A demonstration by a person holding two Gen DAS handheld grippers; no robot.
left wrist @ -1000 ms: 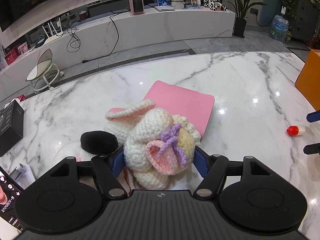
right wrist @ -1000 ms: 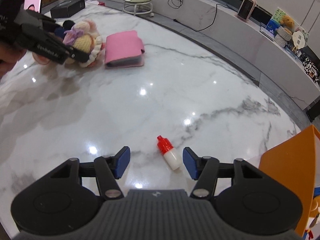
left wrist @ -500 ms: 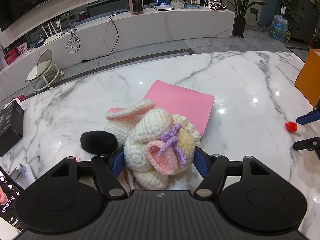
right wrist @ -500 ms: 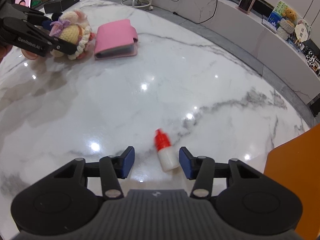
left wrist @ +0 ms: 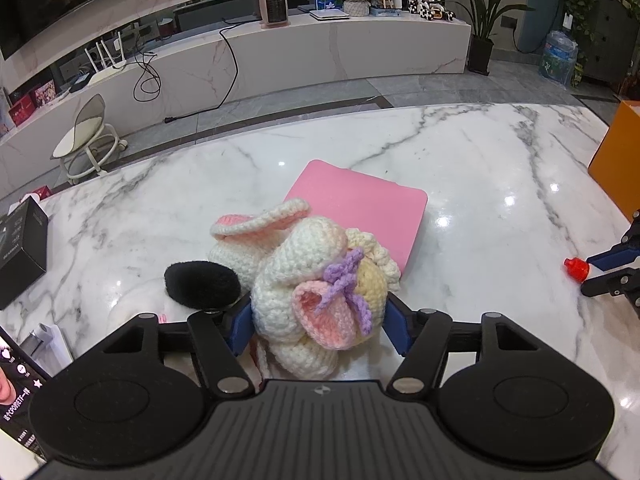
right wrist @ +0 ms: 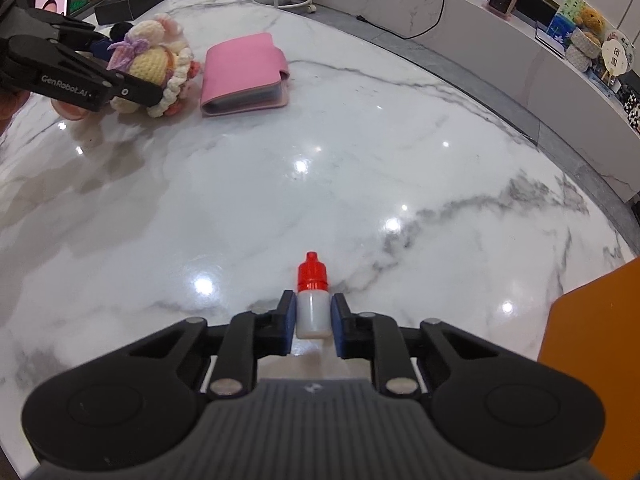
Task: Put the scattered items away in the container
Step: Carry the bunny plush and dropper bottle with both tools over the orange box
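At the far left of the marble worktop [right wrist: 360,160], the left gripper [left wrist: 318,322] has its jaws pinching a crocheted plush toy [left wrist: 316,284], cream and pink with a lilac bow. A black fuzzy object [left wrist: 202,283] lies just beside the toy, and a black box [left wrist: 20,248] sits near the worktop's left edge. The pink wallet [right wrist: 244,74] lies flat just beyond the toy; from the left wrist only its cover shows, while the right wrist view reveals its open side and strap (the toy's frilled edge is close to it, though contact is hard to judge). A wide stretch of bare, glossy marble separates this cluster from the right gripper [right wrist: 313,322], whose jaws are pressed against the white body of a small dropper bottle [right wrist: 313,308] with a red cap, lying on the worktop. The orange container [right wrist: 592,360] stands at the right edge, near that gripper. Beyond the curved far edge lie floor and a long counter.
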